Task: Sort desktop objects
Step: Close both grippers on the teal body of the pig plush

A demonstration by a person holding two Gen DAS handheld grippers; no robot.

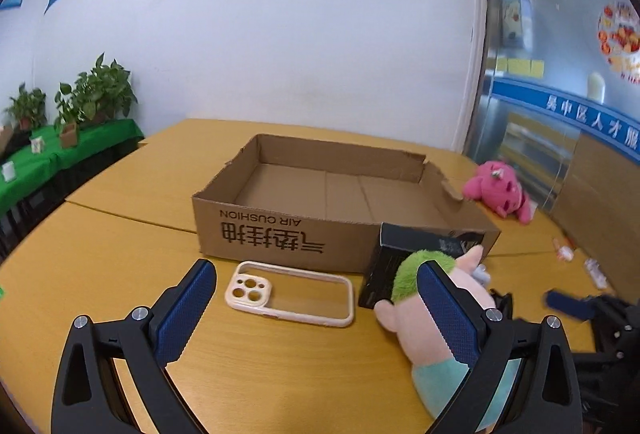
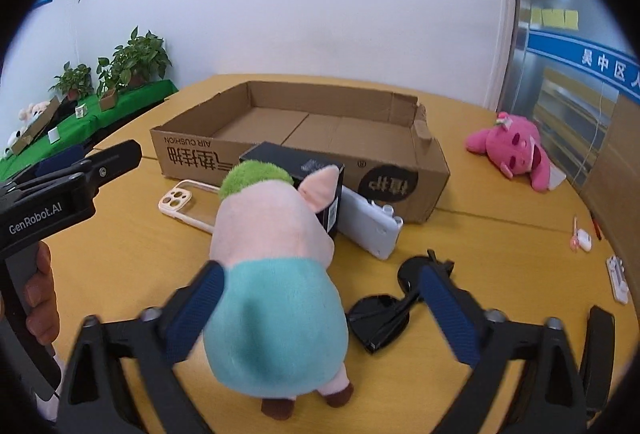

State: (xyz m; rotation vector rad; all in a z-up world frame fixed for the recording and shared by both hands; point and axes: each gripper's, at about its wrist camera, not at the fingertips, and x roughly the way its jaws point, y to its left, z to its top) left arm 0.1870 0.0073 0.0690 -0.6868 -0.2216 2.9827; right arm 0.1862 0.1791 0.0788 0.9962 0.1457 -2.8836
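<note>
I hold two grippers over a yellow wooden table [image 1: 120,262]. My left gripper [image 1: 316,298] has its blue fingers wide apart, holding nothing; a clear phone case [image 1: 290,292] lies flat on the table ahead of them, just in front of the near wall of a shallow, open cardboard box [image 1: 280,230]. My right gripper [image 2: 320,298] is also spread wide, its fingers on either side of a plush pig [image 2: 276,274] with green hair and teal shorts, not pressing it. The pig stands with its head touching a black box [image 2: 296,164] that leans on the cardboard wall. Beside it lie a white device [image 2: 370,222] and black sunglasses [image 2: 384,310]. A pink plush toy [image 2: 516,146] lies well apart near the table's right edge.
</note>
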